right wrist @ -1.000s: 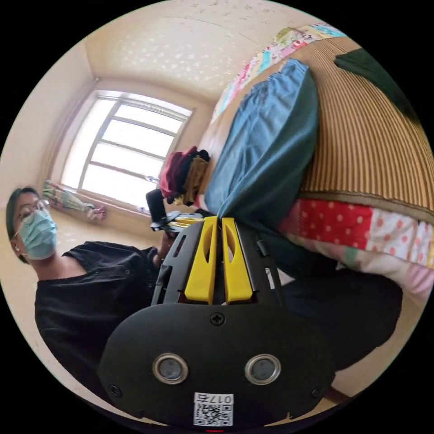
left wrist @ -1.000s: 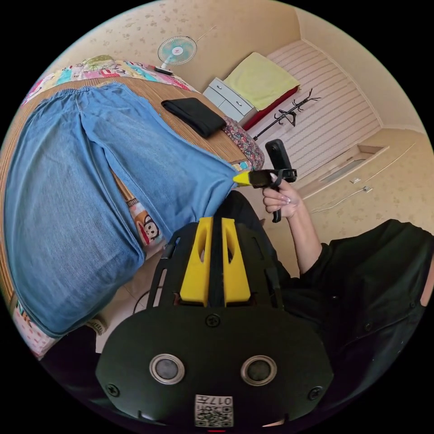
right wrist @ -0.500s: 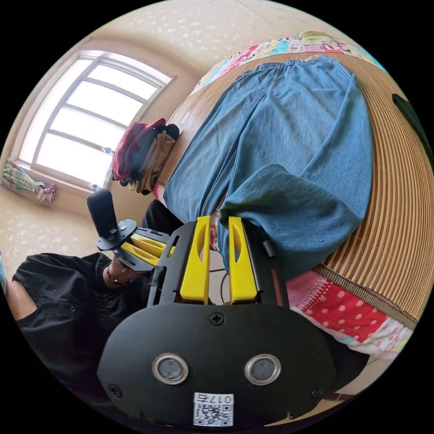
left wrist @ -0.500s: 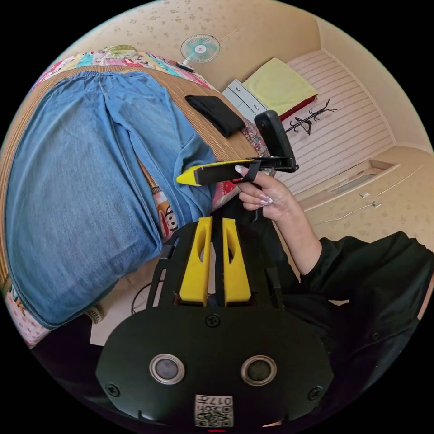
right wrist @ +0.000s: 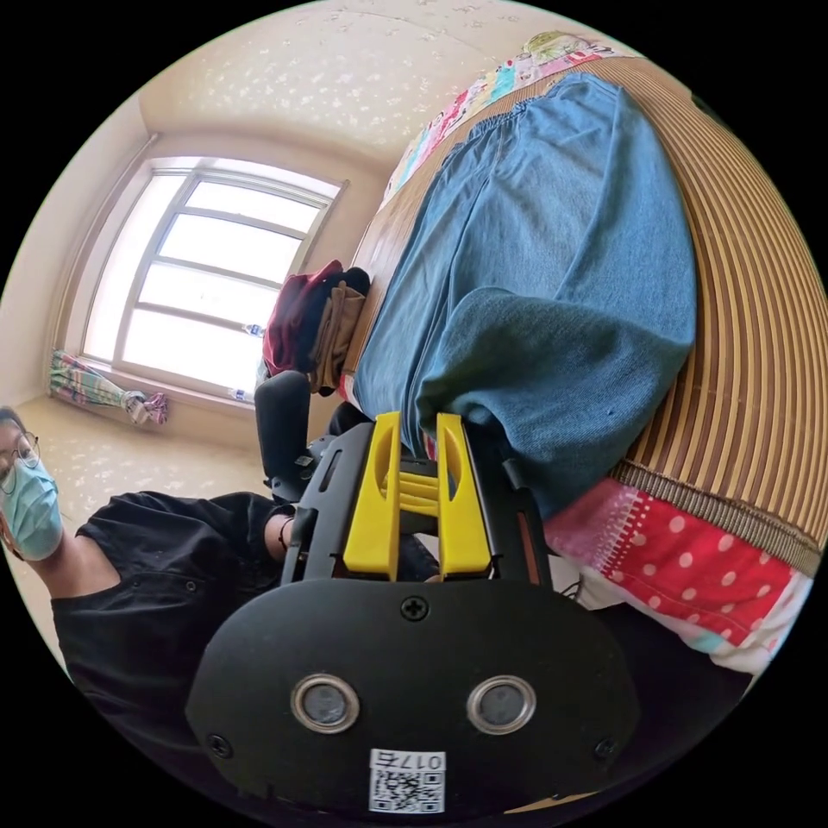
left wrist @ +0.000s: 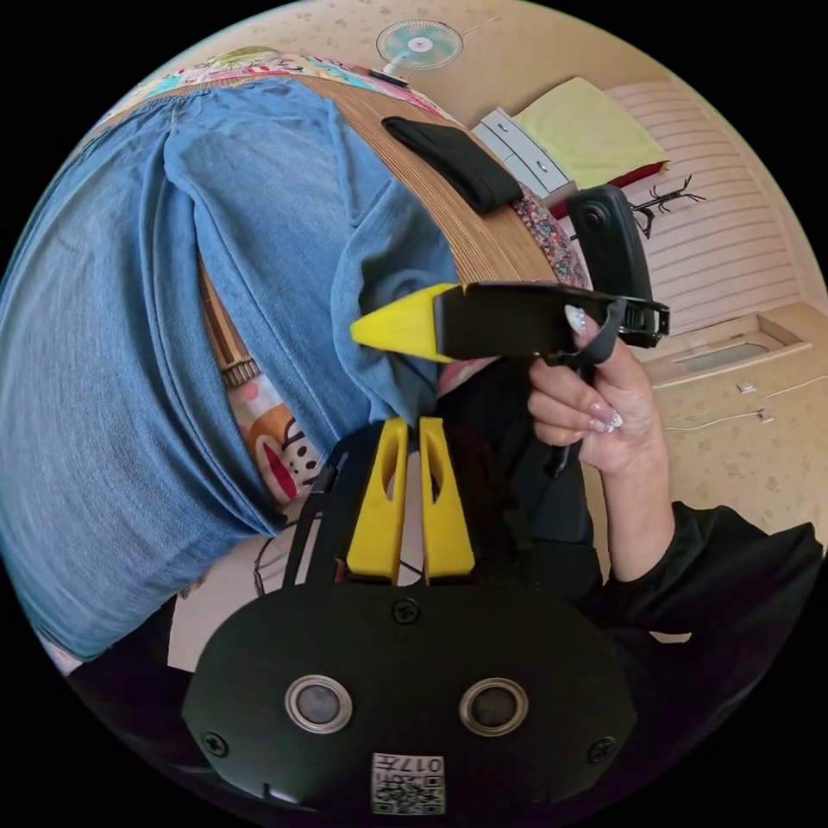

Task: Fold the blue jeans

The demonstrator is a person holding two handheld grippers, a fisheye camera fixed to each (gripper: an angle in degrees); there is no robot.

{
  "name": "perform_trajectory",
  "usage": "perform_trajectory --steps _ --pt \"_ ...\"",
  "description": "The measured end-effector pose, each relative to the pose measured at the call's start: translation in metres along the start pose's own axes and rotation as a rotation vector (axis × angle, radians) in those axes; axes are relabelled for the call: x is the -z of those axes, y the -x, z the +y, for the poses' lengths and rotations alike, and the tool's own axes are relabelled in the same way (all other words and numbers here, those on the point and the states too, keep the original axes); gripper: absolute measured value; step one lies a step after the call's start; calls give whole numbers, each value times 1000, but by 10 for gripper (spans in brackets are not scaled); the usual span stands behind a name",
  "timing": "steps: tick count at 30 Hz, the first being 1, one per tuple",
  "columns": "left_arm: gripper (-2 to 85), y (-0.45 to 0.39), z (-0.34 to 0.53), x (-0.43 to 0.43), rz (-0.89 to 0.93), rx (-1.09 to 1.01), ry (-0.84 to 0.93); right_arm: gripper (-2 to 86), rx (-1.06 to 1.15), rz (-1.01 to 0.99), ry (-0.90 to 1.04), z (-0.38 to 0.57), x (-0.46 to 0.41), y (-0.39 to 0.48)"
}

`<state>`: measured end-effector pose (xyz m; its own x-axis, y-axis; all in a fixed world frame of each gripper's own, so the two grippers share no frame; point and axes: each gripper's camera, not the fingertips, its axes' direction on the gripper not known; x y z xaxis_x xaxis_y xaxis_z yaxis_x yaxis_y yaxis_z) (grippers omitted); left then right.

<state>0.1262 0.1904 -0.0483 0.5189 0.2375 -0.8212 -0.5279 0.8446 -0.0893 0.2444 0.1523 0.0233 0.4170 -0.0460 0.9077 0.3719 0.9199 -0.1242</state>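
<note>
Blue jeans (left wrist: 129, 302) spread on bed mat (right wrist: 759, 345), leg ends draped over edge. Left gripper (left wrist: 403, 431) jaws narrow, empty; right gripper (right wrist: 418, 427) jaws parted, empty. Denim judged soft, fairly heavy, limp; best gripped at leg hems.

The blue jeans (left wrist: 129, 345) are soft matt denim cloth with a fine weave. They lie on a ribbed woven bamboo mat (right wrist: 759, 345). The left gripper (left wrist: 404, 431) has smooth yellow plastic jaws in a matt black plastic housing.
</note>
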Motion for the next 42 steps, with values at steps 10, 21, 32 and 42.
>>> perform_trajectory --steps 10,21,32,42 --pt "-8 -56 60 68 96 -137 36 71 -51 54 32 59 44 33" --pt "-8 -138 58 48 -164 -343 75 74 60 359 140 52 10 130" --pt "1 -114 81 44 -52 -269 37 21 92 411 19 76 16 149" --pt "73 -92 100 82 34 -316 -114 11 49 149 -139 88 66 142"
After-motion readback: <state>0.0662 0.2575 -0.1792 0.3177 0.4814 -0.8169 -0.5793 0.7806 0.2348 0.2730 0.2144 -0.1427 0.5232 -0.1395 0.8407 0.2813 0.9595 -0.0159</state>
